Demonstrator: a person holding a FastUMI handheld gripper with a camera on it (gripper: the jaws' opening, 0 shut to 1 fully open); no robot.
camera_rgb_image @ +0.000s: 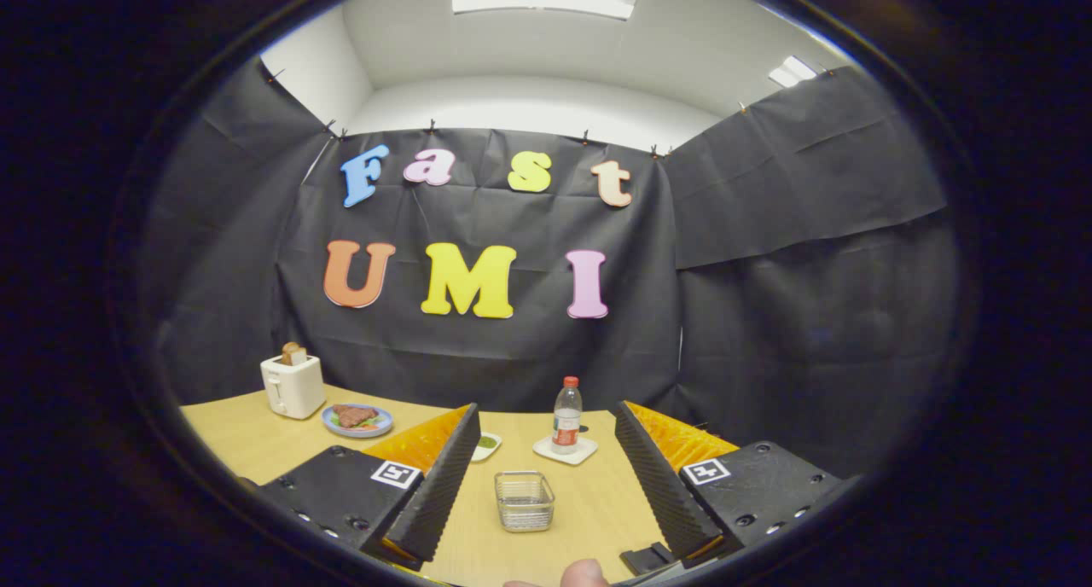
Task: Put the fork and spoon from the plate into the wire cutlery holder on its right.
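The black ribbed two-finger gripper stood wide, holding nothing, with the small square wire cutlery holder between its fingers on the pale wooden table. The fork and spoon could not be made out. Judged risk: a low sweep near the holder could knock it, being light.

No wording can be read. A square black-and-white marker is carried on each wide-spread finger of the gripper; the bottle label is too small.
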